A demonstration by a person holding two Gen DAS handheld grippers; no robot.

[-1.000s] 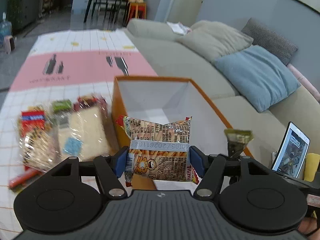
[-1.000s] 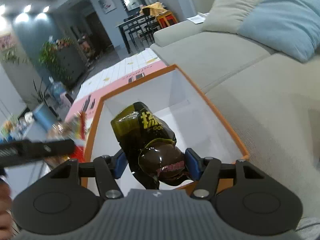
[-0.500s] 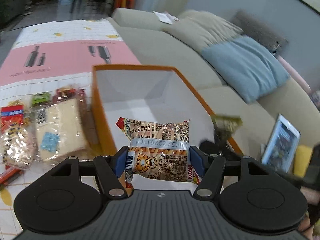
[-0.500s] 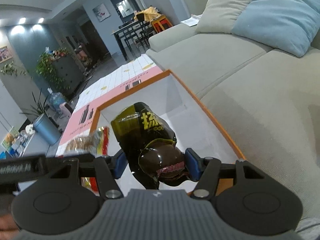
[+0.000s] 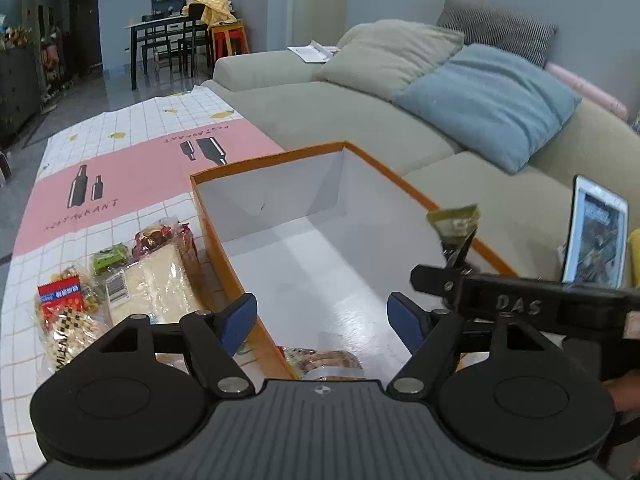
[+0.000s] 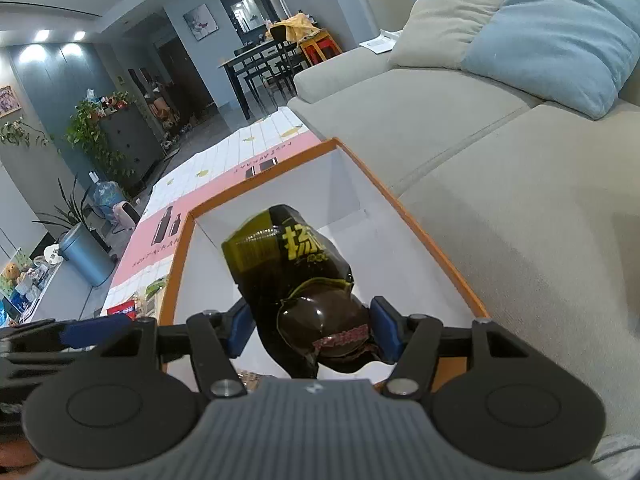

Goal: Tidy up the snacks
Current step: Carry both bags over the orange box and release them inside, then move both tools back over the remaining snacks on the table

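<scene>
An orange box [image 5: 218,256] with a white inside stands on the tablecloth by the sofa. My left gripper [image 5: 322,318] hangs over its near end, its jaws opening with nothing between them. The snack packet [image 5: 324,362] they held lies below on the box floor, half hidden by the gripper body. My right gripper [image 6: 310,330] is shut on a dark brown snack bag [image 6: 292,264] with yellow lettering, held over the orange box [image 6: 432,248]. In the left wrist view the right gripper [image 5: 452,268] reaches in from the right with the bag's top [image 5: 454,222] showing.
Several wrapped snacks [image 5: 120,284] lie on the checked tablecloth [image 5: 132,172] left of the box. A grey sofa [image 5: 360,120] with cushions runs along the right. A tablet [image 5: 596,232] leans on the sofa at the right edge.
My left gripper has opened and let go of the snack packet, which dropped into the box. The left view has shifted and rolled. The right gripper keeps still with its bag.
</scene>
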